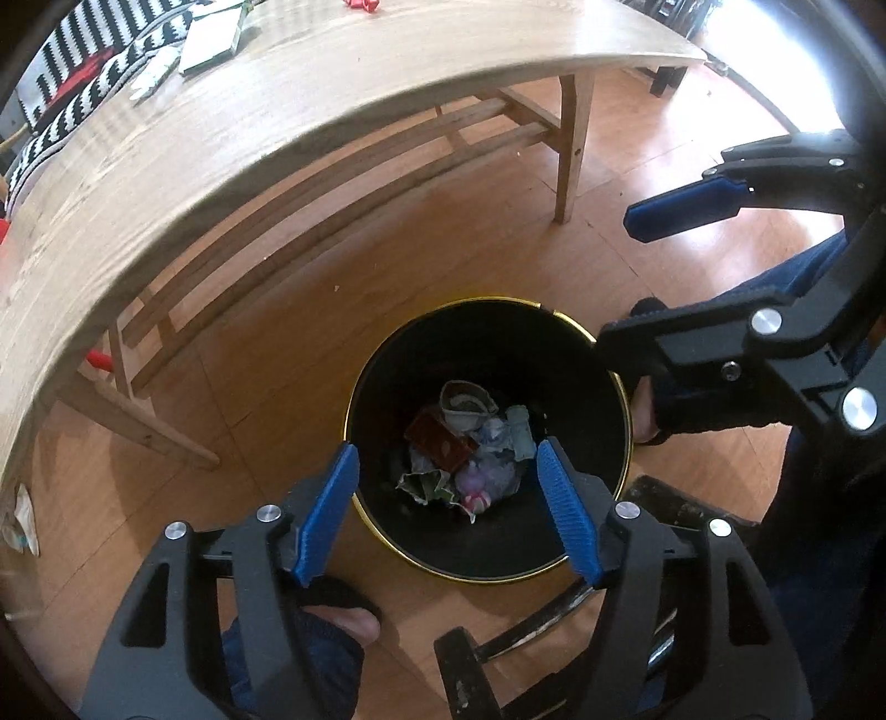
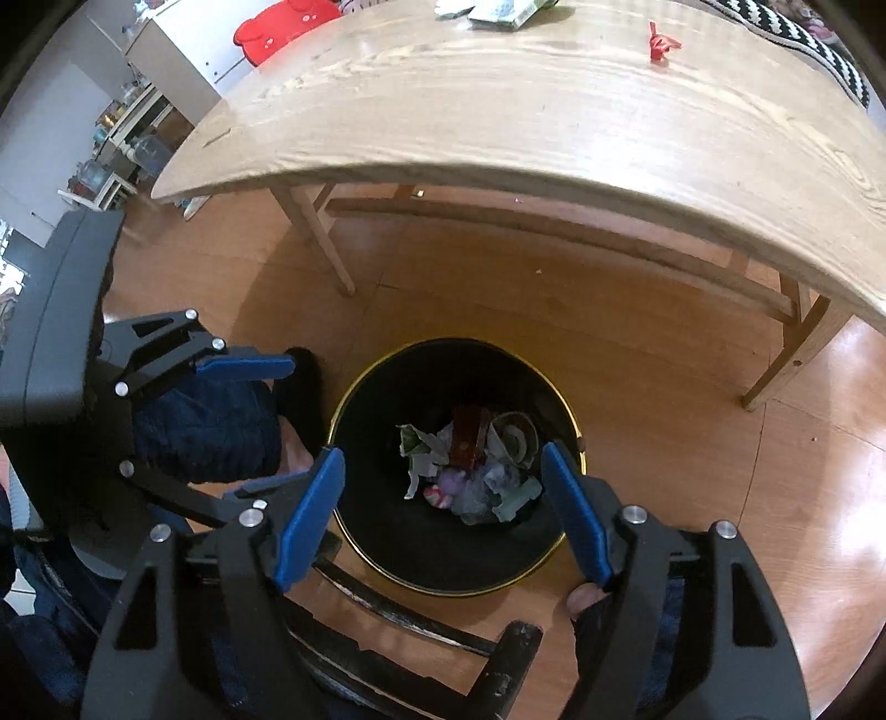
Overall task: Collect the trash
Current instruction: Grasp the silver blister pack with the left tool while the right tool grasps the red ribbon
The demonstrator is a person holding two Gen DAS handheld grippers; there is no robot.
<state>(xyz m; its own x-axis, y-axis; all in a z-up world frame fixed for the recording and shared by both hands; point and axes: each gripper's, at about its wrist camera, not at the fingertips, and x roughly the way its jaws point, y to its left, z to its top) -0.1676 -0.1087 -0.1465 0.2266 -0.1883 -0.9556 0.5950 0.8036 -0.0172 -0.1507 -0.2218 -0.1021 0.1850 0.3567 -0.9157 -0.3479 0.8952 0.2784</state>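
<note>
Black, gold-rimmed bin [image 1: 382, 387] on the floor holds crumpled wrappers [image 1: 470, 448] at its bottom. Left claw [image 1: 446, 509] and right claw [image 2: 443, 509] hang wide and empty above it; next, lift clear and fetch the red scrap [image 2: 662, 43] near the counter [image 2: 498, 111] far edge.

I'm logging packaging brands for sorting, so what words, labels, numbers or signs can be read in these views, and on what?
None can be read.
Crumpled wrappers in the black gold-rimmed bin: any print is too small and blurred.
Flat white and green packet on the wooden table: no readable text.
Small red scrap on the table: no text visible.
</note>
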